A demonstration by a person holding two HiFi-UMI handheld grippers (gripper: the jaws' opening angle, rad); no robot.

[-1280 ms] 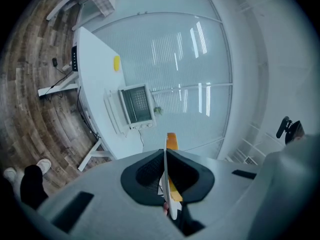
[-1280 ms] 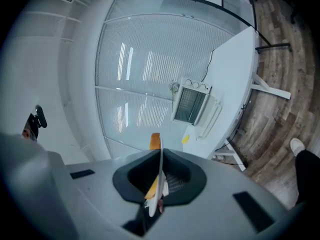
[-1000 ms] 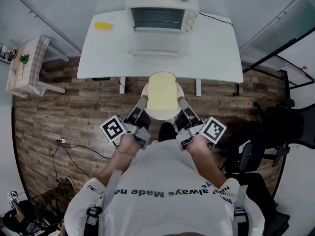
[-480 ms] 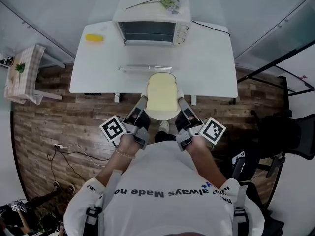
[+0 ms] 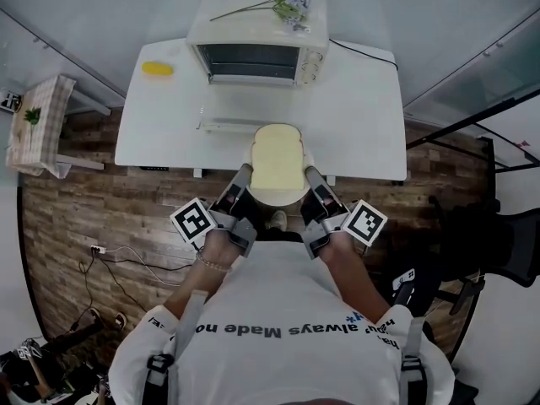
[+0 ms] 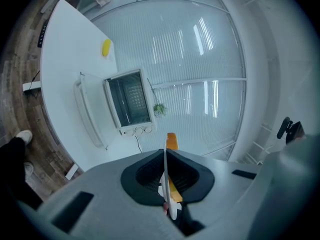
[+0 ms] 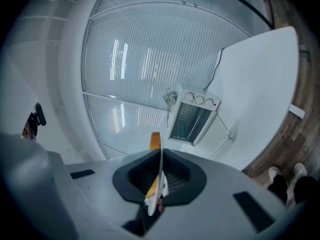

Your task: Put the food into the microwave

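Observation:
A pale slice of bread (image 5: 277, 160) lies on a round white plate (image 5: 279, 197), held level in front of me over the white table's front edge. My left gripper (image 5: 239, 191) is shut on the plate's left rim and my right gripper (image 5: 314, 191) on its right rim. In the left gripper view the plate (image 6: 165, 179) shows edge-on between the dark pads, with the bread's crust (image 6: 171, 141) above it. The right gripper view shows the same plate edge (image 7: 159, 176) and crust (image 7: 155, 140). The microwave (image 5: 257, 45) stands at the table's back, its door (image 5: 240, 126) folded down open.
A yellow object (image 5: 157, 69) lies on the white table (image 5: 363, 108) left of the microwave. A flower sprig (image 5: 283, 2) rests on top of it and a cable (image 5: 363, 34) runs off its right side. A small checked side table (image 5: 38, 125) stands left, black chairs (image 5: 498, 234) right.
I have stepped toward the table: the table and microwave have come closer, and the plate with the bread now hangs over the table's front edge. Both grips are unchanged.

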